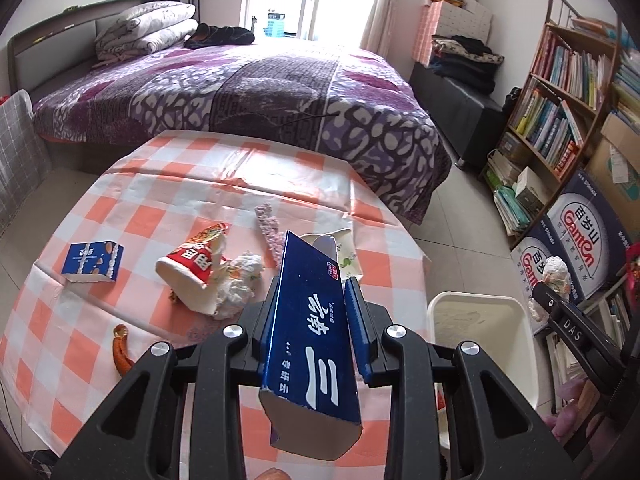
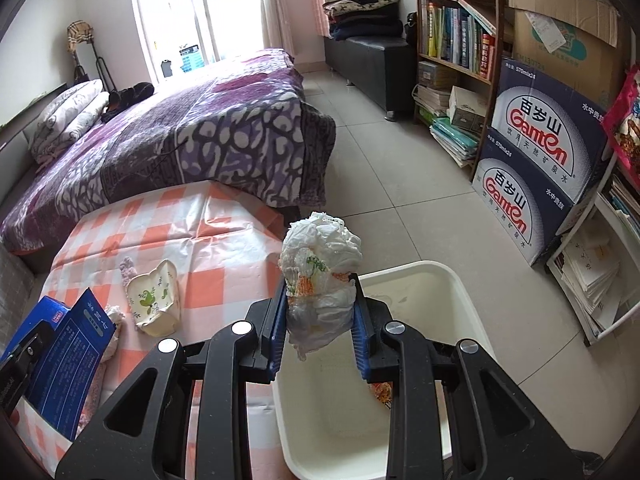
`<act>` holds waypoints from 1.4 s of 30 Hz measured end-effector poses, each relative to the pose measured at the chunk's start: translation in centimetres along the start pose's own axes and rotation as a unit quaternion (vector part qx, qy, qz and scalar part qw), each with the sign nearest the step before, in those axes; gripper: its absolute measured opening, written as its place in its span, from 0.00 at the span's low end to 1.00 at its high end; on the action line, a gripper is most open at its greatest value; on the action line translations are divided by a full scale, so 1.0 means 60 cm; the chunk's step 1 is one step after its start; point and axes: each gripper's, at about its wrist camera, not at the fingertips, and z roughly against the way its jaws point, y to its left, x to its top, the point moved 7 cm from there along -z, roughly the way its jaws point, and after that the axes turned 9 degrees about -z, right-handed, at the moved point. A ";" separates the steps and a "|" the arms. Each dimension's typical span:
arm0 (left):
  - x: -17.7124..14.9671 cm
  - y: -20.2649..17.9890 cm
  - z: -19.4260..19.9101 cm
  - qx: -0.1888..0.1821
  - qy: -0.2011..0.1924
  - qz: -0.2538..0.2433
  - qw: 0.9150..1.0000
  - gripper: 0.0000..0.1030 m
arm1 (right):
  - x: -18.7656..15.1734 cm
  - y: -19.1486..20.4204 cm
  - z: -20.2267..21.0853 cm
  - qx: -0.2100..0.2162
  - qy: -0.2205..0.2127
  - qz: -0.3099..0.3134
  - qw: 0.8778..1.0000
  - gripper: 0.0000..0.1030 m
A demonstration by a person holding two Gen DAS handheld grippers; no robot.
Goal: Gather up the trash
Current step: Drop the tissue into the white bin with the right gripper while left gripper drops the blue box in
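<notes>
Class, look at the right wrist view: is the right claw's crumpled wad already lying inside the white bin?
No. The crumpled wad is clamped in the right claw, held above the white bin.

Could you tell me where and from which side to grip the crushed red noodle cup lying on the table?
Grip the crushed red noodle cup across its flattened body, near the red band, coming down from above. It lies on its side on the table, squashed, so a finger fits on each side; crumpled paper crowds its right side.

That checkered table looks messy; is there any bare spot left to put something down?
Yes. The far half of the table, toward the bed, is bare. The left edge beyond the small blue box is also free. The middle is crowded: noodle cup, crumpled tissue, paper cup.
</notes>
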 end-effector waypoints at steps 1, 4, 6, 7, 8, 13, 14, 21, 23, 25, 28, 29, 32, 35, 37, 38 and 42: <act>0.002 -0.011 -0.002 -0.003 0.000 -0.004 1.000 0.30 | 0.004 -0.010 -0.001 -0.003 0.001 -0.005 1.000 0.26; 0.004 -0.040 -0.011 -0.009 0.006 -0.011 1.000 0.30 | 0.009 -0.036 -0.004 -0.007 0.008 -0.021 1.000 0.26; 0.002 -0.054 -0.017 -0.017 0.011 -0.007 1.000 0.30 | 0.012 -0.049 -0.004 -0.007 0.010 -0.029 1.000 0.26; 0.000 -0.061 -0.020 -0.022 0.015 -0.006 1.000 0.30 | 0.014 -0.054 -0.004 -0.008 0.008 -0.031 0.999 0.26; -0.001 -0.068 -0.022 -0.027 0.017 -0.006 0.999 0.30 | 0.014 -0.054 -0.004 -0.008 0.008 -0.031 0.999 0.26; 0.003 -0.107 -0.025 -0.042 0.019 -0.022 0.999 0.30 | 0.022 -0.083 -0.004 -0.022 0.007 -0.042 0.999 0.26; 0.004 -0.116 -0.025 -0.048 0.020 -0.024 0.998 0.30 | 0.023 -0.090 -0.006 -0.025 0.009 -0.046 0.999 0.26; 0.010 -0.188 -0.032 -0.091 0.028 -0.043 0.995 0.30 | 0.031 -0.135 -0.009 -0.062 0.014 -0.059 0.996 0.42; 0.010 -0.210 -0.035 -0.104 0.033 -0.047 0.993 0.30 | 0.034 -0.152 -0.004 -0.071 0.009 -0.075 0.995 0.65; 0.009 -0.232 -0.038 -0.116 0.037 -0.051 0.991 0.30 | 0.040 -0.168 0.004 -0.078 -0.006 -0.097 0.992 0.74; 0.006 -0.263 -0.041 -0.131 0.042 -0.061 0.989 0.30 | 0.047 -0.186 0.008 -0.087 -0.013 -0.105 0.991 0.74; 0.005 -0.274 -0.042 -0.135 0.045 -0.065 0.988 0.30 | 0.048 -0.192 0.009 -0.089 -0.013 -0.110 0.990 0.74; 0.002 -0.303 -0.045 -0.149 0.051 -0.078 0.984 0.30 | 0.053 -0.208 0.009 -0.086 -0.010 -0.129 0.988 0.74; 0.000 -0.327 -0.051 -0.158 0.060 -0.087 0.982 0.30 | 0.059 -0.222 0.014 -0.086 -0.016 -0.146 0.985 0.74; 0.000 -0.341 -0.056 -0.165 0.066 -0.091 0.980 0.30 | 0.063 -0.229 0.019 -0.086 -0.022 -0.156 0.984 0.74; 0.000 -0.347 -0.058 -0.168 0.069 -0.093 0.979 0.30 | 0.065 -0.234 0.022 -0.085 -0.024 -0.161 0.983 0.74; 0.003 -0.371 -0.064 -0.175 0.074 -0.105 0.976 0.30 | 0.071 -0.252 0.028 -0.084 -0.031 -0.178 0.980 0.74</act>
